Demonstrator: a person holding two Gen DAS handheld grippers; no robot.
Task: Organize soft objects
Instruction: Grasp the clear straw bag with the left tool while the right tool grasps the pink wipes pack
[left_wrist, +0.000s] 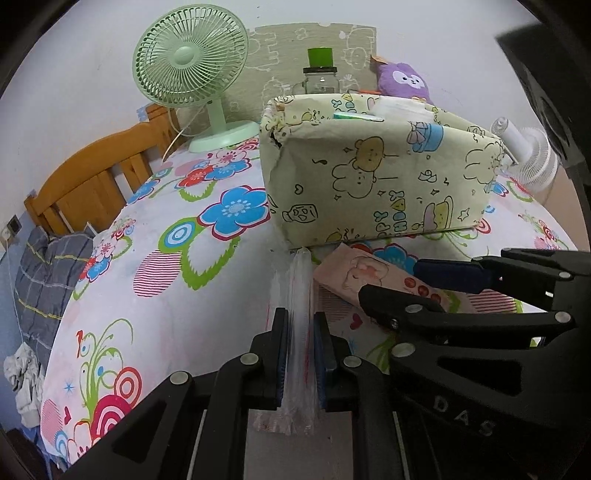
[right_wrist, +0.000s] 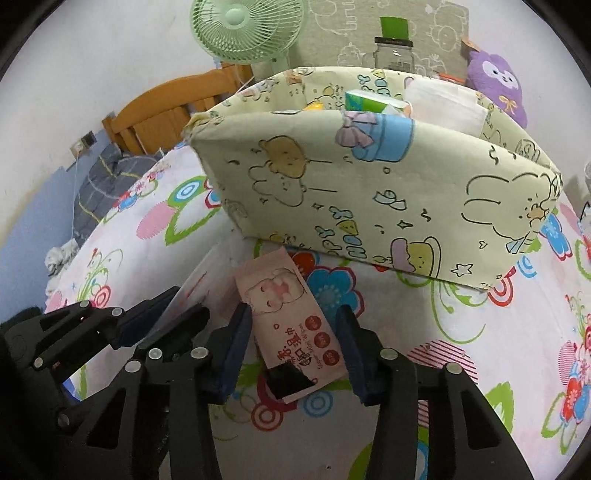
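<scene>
Left gripper (left_wrist: 300, 354) clamped on a clear plastic bag (left_wrist: 301, 295) | right gripper (right_wrist: 293, 350) spread wide around the pink tissue pack (right_wrist: 291, 317) lying flat on the floral sheet (left_wrist: 155, 295), not yet gripping | fabric bin (right_wrist: 369, 192) just beyond, already holding tissues | risk: slack bag slipping, or jaws snagging the sheet.
</scene>
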